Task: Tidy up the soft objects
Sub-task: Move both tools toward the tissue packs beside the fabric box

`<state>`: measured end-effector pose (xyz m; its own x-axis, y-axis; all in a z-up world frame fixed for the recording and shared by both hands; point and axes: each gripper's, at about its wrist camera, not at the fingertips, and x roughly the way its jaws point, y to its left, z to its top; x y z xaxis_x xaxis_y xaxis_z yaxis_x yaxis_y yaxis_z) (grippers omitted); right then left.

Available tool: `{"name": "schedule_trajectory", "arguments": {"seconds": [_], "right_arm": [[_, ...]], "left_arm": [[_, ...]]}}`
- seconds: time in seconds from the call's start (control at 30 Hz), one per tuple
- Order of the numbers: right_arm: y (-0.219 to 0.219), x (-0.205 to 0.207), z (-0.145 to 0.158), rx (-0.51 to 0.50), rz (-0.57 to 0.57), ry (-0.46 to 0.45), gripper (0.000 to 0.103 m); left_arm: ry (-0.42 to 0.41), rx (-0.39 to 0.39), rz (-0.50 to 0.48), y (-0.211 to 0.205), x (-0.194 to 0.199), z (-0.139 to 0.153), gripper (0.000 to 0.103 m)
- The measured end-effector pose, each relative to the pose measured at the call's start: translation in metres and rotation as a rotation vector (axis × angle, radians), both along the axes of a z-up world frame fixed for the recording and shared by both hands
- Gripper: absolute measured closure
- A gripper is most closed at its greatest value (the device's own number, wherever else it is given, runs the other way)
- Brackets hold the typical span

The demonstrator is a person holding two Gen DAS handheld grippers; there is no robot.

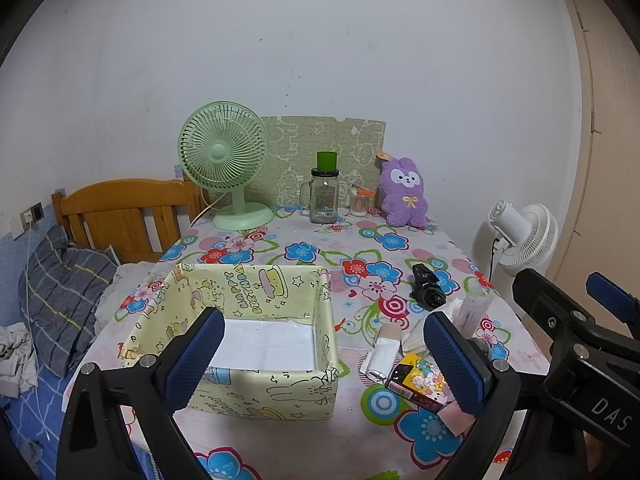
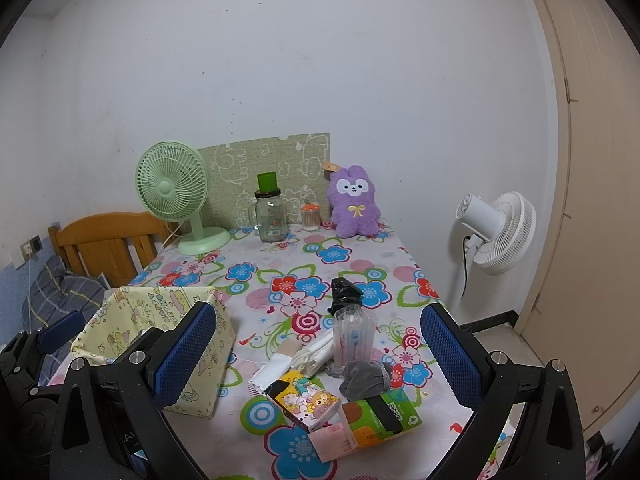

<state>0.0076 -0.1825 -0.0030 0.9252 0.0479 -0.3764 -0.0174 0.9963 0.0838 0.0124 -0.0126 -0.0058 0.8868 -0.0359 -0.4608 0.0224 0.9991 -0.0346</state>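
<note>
A pale yellow cartoon-print fabric box stands open on the floral table, holding only a white liner. My left gripper is open and empty just in front of the box. My right gripper is open and empty above a pile of soft items: a grey sock, folded white cloth, a cartoon tissue pack, a green tissue pack and a black bag. A purple plush rabbit sits at the back.
A green desk fan, a glass jar with a green lid and a cotton-swab pot stand along the back wall. A clear plastic cup stands in the pile. A white floor fan is right of the table, a bed left.
</note>
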Motion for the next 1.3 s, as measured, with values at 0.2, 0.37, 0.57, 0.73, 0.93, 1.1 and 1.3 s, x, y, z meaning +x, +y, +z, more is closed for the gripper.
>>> {"name": "schedule_trajectory", "arguments": {"seconds": [0.2, 0.37, 0.57, 0.73, 0.93, 1.1, 1.3], "right_arm": [[-0.001, 0.000, 0.000, 0.000, -0.002, 0.000, 0.000], [-0.002, 0.000, 0.000, 0.001, -0.003, 0.001, 0.000], [-0.005, 0.001, -0.003, -0.008, -0.008, 0.006, 0.001], [-0.010, 0.002, -0.010, -0.002, 0.000, 0.019, 0.004], [-0.016, 0.003, -0.022, -0.017, 0.004, 0.032, 0.005], [-0.022, 0.005, -0.035, -0.013, 0.009, 0.049, 0.005], [-0.032, 0.008, -0.051, -0.004, -0.001, 0.078, 0.005]], "left_arm": [[0.002, -0.002, -0.001, 0.000, 0.000, 0.000, 0.003], [0.006, -0.003, -0.005, -0.004, 0.002, -0.001, 0.003], [0.026, -0.017, -0.021, -0.011, 0.005, -0.007, 0.008], [0.028, -0.019, -0.039, -0.019, 0.005, -0.014, 0.009], [0.049, -0.010, -0.066, -0.032, 0.005, -0.026, 0.009], [0.071, -0.022, -0.102, -0.044, 0.004, -0.039, 0.009], [0.094, -0.011, -0.140, -0.060, 0.006, -0.053, 0.009]]}}
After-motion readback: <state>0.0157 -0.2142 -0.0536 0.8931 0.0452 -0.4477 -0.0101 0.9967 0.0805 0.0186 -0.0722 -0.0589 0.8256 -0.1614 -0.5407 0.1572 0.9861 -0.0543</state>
